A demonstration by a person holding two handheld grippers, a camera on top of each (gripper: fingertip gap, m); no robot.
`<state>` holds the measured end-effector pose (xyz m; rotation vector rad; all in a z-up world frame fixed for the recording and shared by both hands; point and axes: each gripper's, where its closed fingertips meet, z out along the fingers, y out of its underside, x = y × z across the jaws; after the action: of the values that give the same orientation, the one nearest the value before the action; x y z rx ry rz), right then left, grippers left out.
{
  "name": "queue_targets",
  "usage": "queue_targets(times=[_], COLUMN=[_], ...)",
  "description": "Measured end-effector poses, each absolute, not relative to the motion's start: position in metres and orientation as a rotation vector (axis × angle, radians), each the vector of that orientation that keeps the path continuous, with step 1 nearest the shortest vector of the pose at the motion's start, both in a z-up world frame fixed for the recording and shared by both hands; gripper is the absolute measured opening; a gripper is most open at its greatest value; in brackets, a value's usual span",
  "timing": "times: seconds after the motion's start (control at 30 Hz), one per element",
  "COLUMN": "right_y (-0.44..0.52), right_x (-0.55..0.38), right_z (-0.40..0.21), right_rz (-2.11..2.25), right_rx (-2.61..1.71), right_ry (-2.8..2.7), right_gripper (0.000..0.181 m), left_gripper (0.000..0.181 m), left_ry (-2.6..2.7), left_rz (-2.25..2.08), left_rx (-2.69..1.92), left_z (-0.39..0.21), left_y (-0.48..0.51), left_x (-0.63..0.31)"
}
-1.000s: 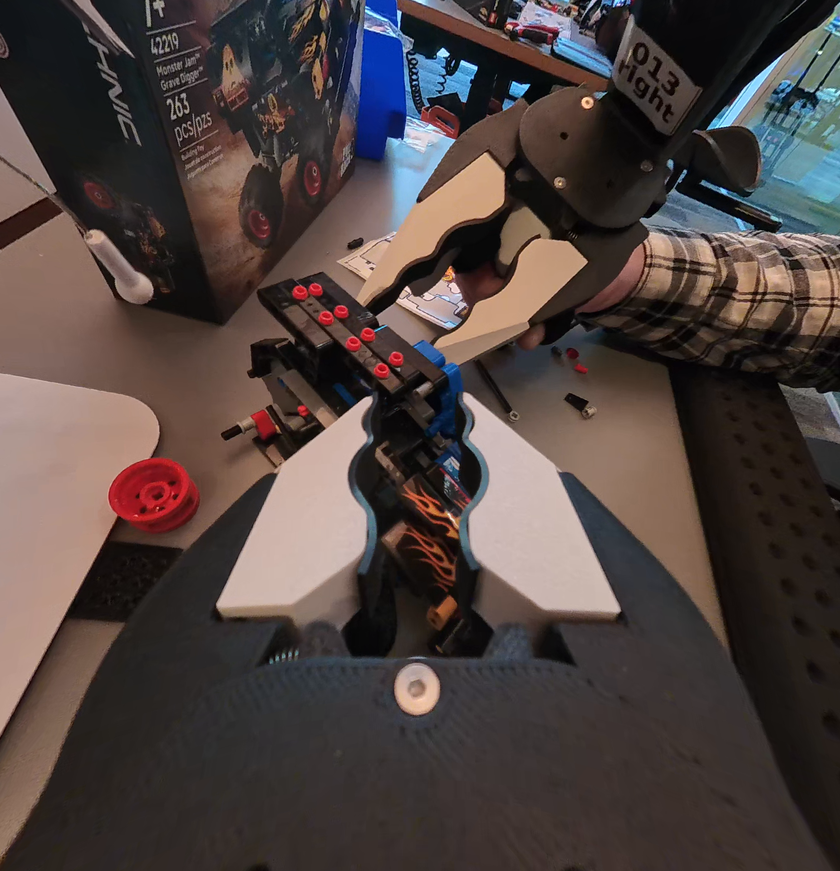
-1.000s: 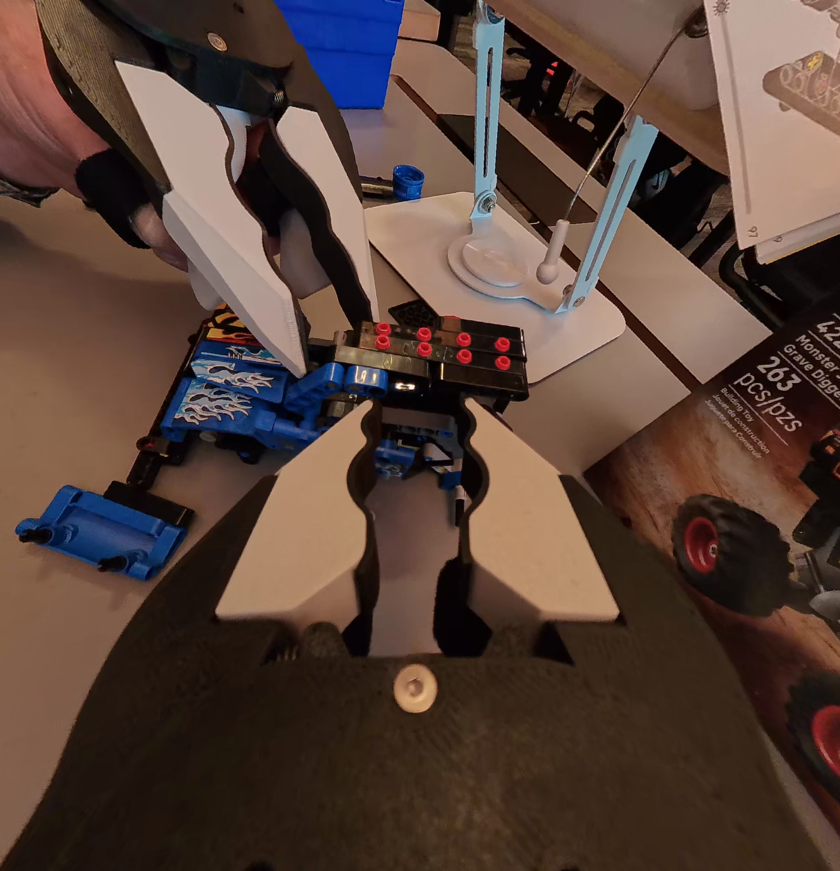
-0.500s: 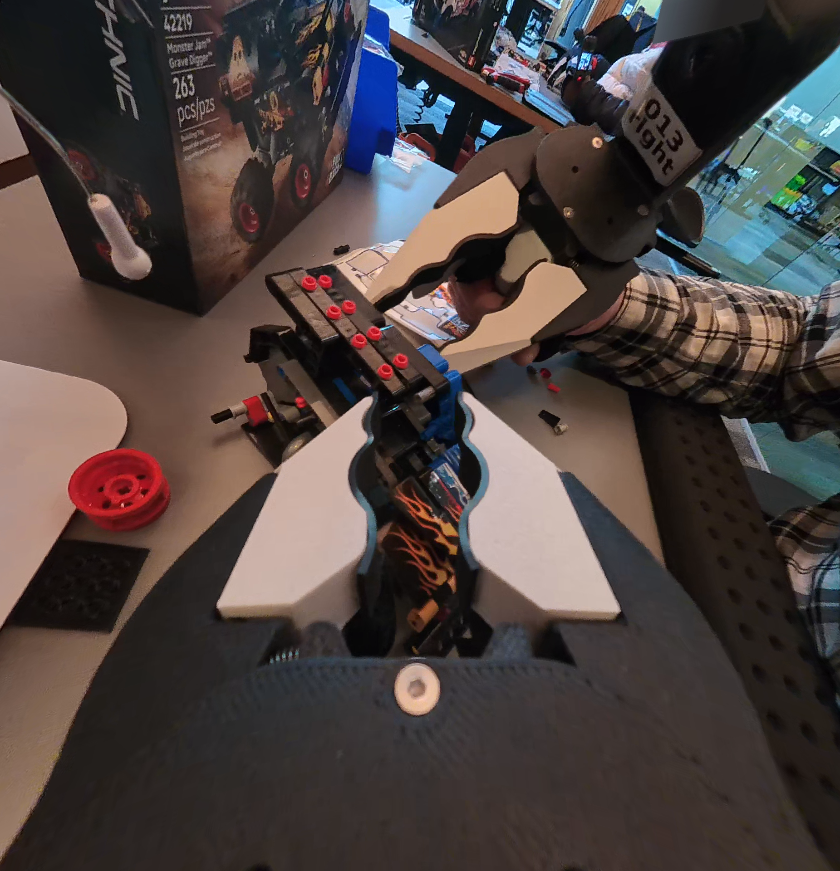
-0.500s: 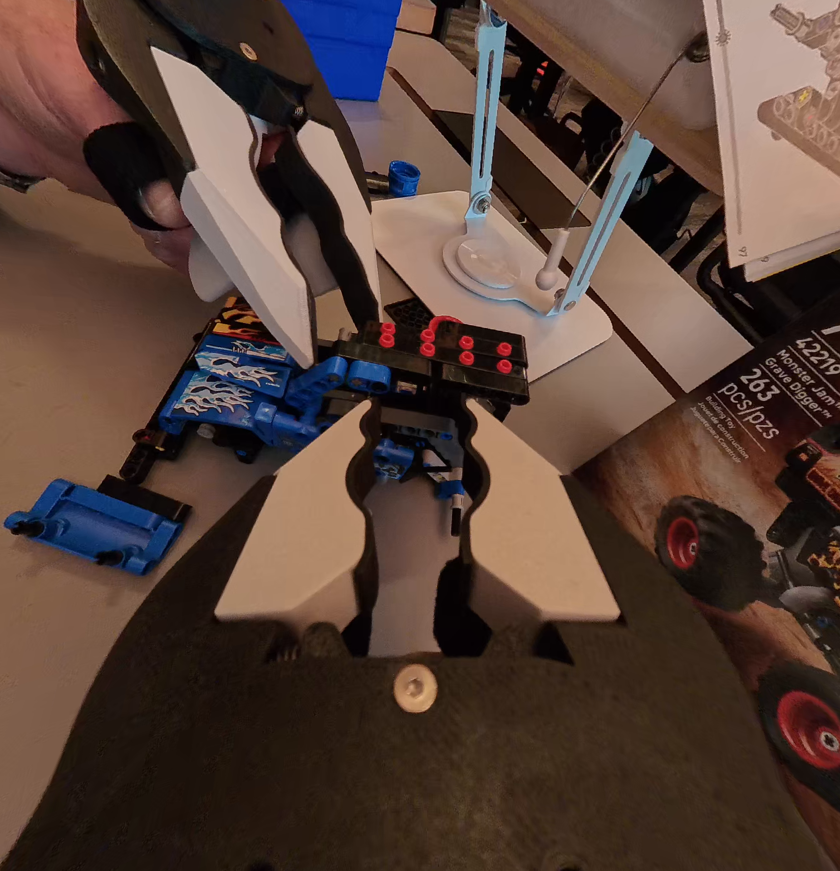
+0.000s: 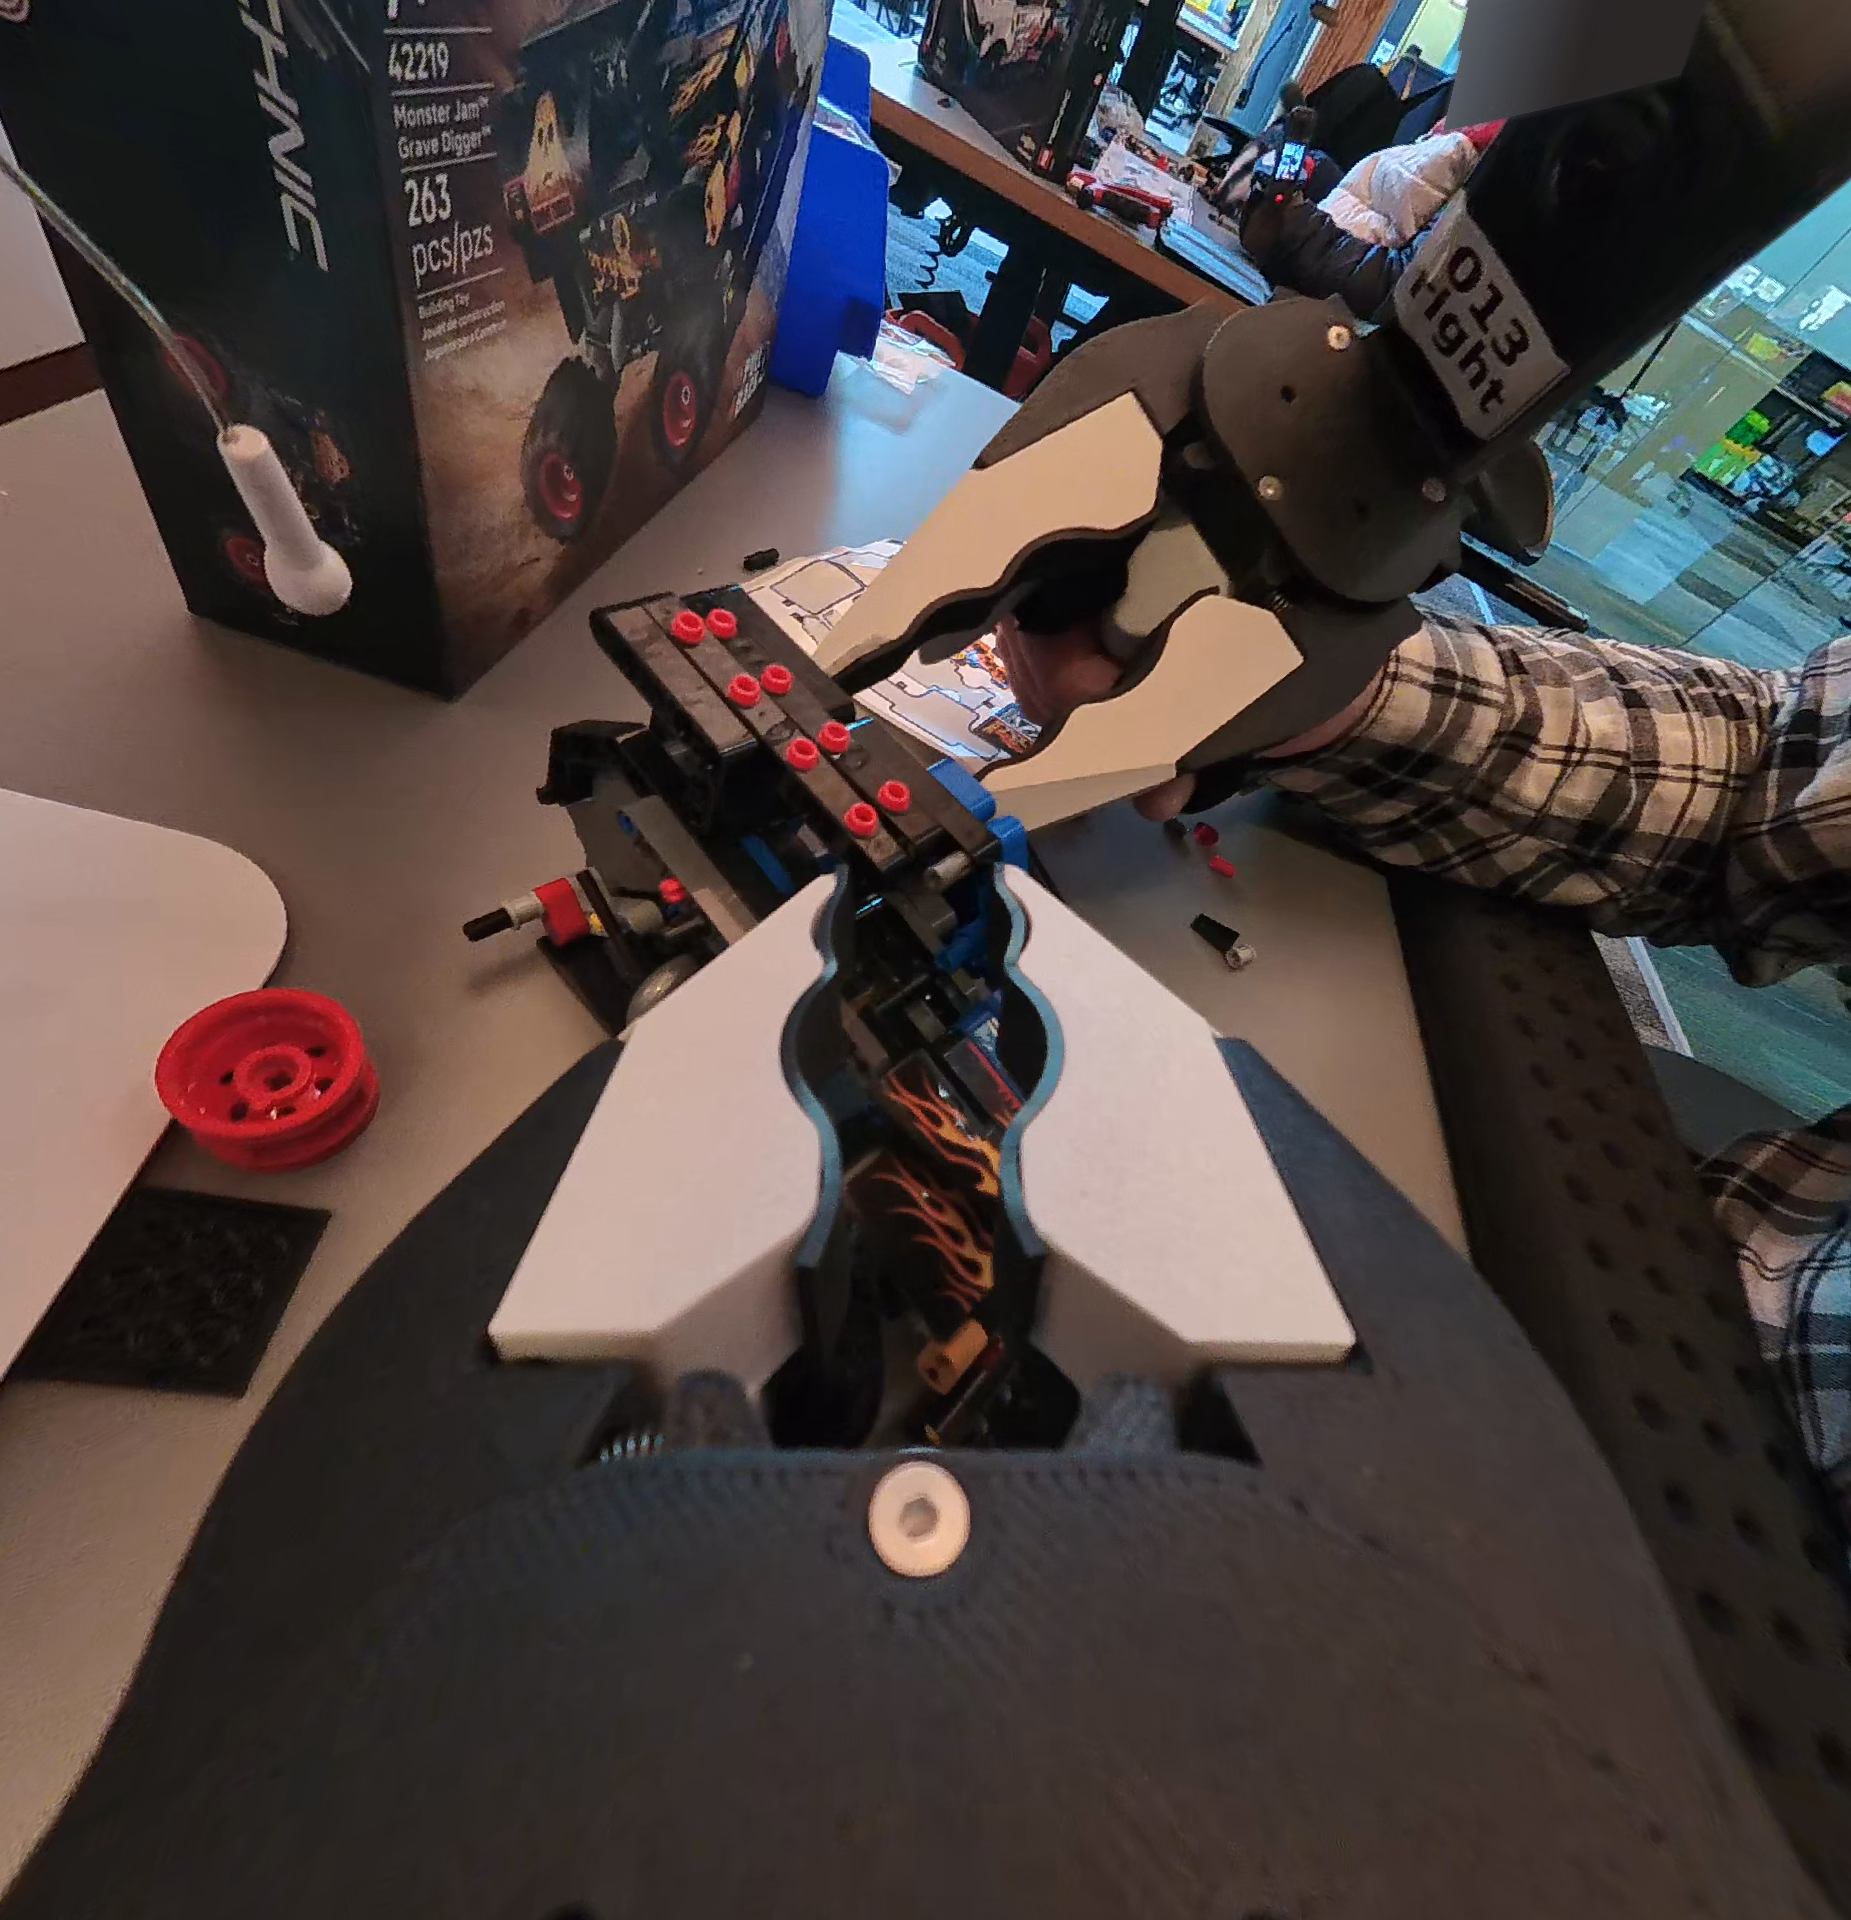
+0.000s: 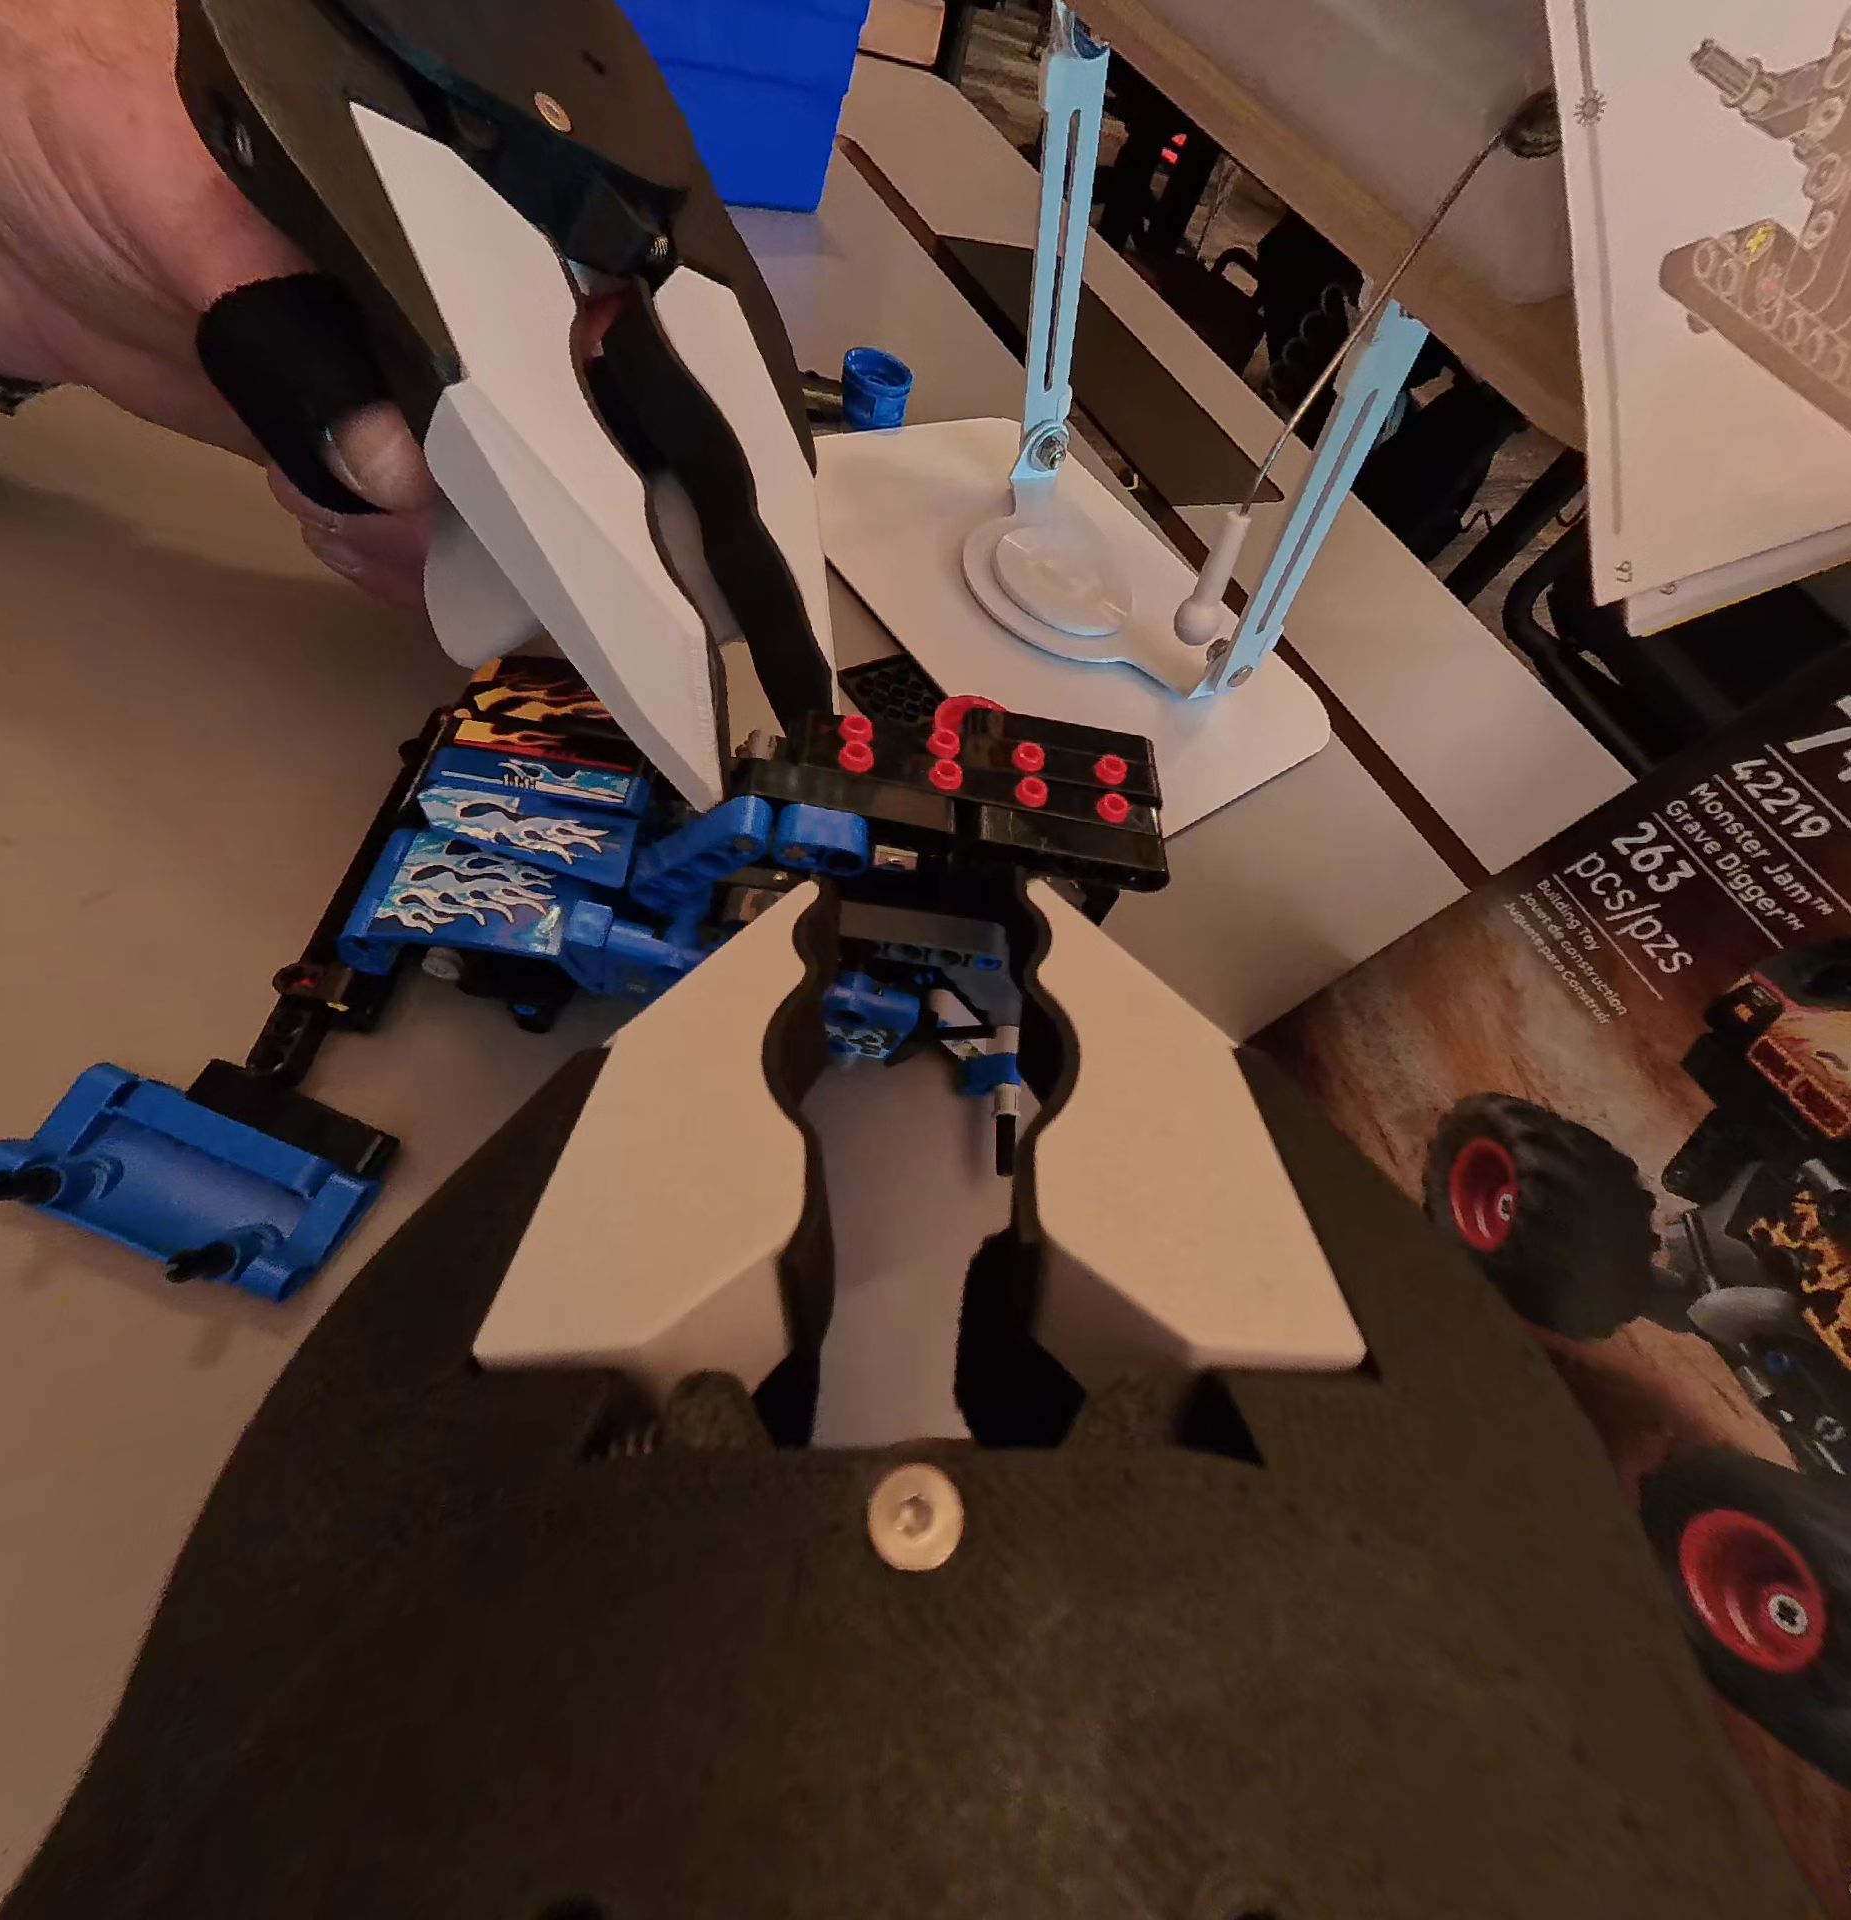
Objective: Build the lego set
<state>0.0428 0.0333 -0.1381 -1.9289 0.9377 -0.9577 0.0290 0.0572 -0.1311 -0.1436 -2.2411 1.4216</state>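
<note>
- The lego truck model (image 5: 796, 790), glossy black beams studded with red pins above blue flame-printed panels, is held on the grey counter (image 5: 225, 665) by the left gripper (image 5: 921, 894), clamped around its body.
- The right gripper (image 6: 916, 904), matte and wavy-edged, is held parted, empty, at the model's 6 o'clock.
- A ribbed red wheel hub (image 5: 266, 1081) is shown only in the left view; a loose blue panel (image 6: 173, 1174) only in the right.

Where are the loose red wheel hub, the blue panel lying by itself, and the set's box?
red wheel hub (image 5: 266, 1077), left wrist view, centre of its face.
blue panel (image 6: 178, 1179), right wrist view, its middle.
box (image 5: 401, 301), left wrist view, front face.
</note>
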Motion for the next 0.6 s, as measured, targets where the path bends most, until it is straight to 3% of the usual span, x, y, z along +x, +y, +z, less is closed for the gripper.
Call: queue_targets(times=[0.6], right_y=[0.025], right_x=[0.036], right_z=[-0.126], right_rz=[-1.152], right_rx=[-2.031], right_ry=[0.878], right_gripper=[0.029], left_gripper=[0.020], left_ry=[-2.210], left_rz=[1.413], left_rx=[-0.136], left_z=[-0.132], left_y=[0.058], left_x=[0.028])
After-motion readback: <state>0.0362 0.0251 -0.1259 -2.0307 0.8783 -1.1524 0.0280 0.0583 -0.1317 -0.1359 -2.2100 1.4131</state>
